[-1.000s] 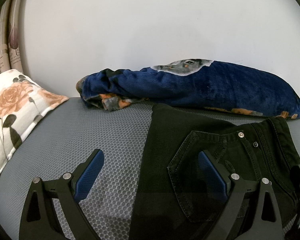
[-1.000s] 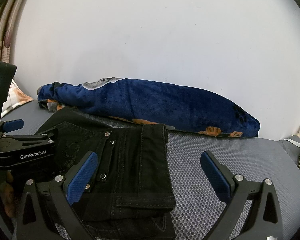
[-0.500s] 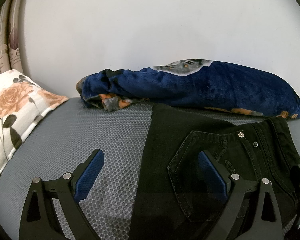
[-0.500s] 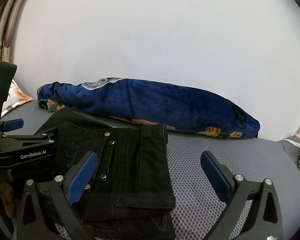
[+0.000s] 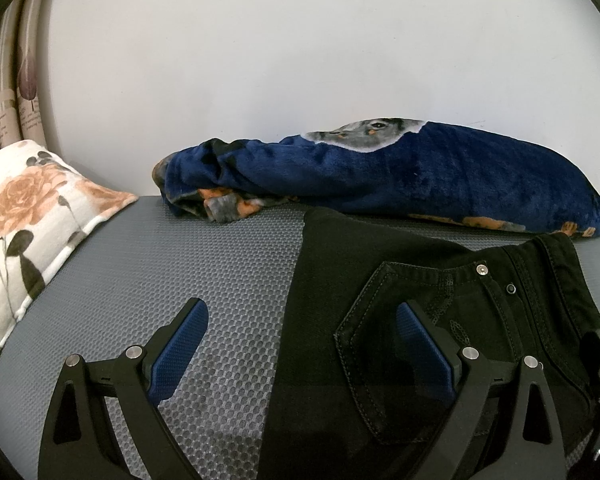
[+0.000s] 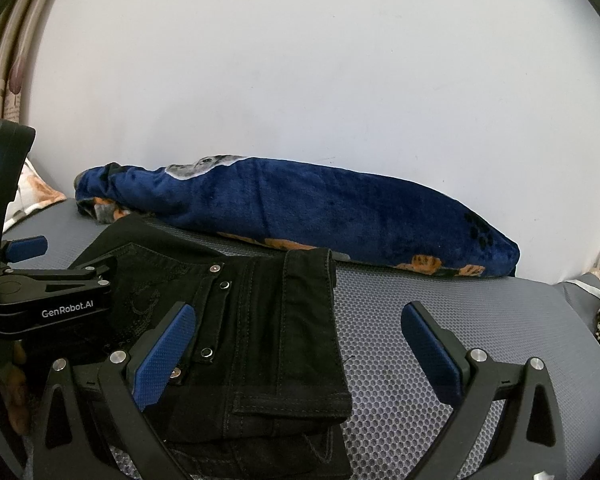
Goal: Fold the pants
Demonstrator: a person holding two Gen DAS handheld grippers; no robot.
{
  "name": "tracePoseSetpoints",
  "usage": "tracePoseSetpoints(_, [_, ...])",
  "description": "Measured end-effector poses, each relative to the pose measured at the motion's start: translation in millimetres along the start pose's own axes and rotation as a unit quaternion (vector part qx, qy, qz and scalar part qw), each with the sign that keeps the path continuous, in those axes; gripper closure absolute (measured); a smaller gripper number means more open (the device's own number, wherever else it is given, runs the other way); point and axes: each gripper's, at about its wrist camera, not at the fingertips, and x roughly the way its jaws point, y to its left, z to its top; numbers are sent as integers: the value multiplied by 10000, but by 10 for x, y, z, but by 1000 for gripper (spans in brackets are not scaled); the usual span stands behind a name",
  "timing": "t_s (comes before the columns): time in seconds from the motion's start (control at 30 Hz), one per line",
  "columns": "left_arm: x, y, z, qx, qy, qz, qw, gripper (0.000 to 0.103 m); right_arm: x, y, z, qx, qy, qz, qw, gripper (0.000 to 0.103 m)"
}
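The left claw [image 5: 300, 344] is released, its blue pads [image 5: 178, 350] wide apart w/ nothing between them. It hovers low over the left edge of the black pants [image 5: 440, 292]: one pad is above the grey mesh mattress [image 5: 180, 272], the other above the back pocket. The right claw [image 6: 296, 346] is also released and empty; its left pad is over the waistband w/ the metal buttons, its right pad over bare mattress [image 6: 440, 300]. In the right wrist view the left claw's body, marked "GenRobot.AI", shows at the left edge, and some fingers [image 6: 16, 400] of a hand are seen under it.

The pants [image 6: 260, 320] lie folded in a compact stack on the mattress, approx. in the middle, directly in front of both claws. The waistband end is on top and more layers show under it at the near side.

Behind the pants, touching their far edge, a dark blue plush blanket [image 5: 420, 172] w/ orange spots lies rolled along the white wall. At the far left a pillow [image 5: 24, 208] w/ a flower print lies on the mattress, well apart from the pants.
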Motion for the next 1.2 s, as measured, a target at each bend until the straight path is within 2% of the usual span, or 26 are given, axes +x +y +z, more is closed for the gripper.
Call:
tracePoseSetpoints(1.03, [-4,0,-4,8,-29,22,10000,8,-2,-2,8,-3,-51,-19,10000,1])
tracePoseSetpoints(1.2, [-23,6,-3,18,-90,56,9999,5,-9,1,5,7,-53,-11,10000,1])
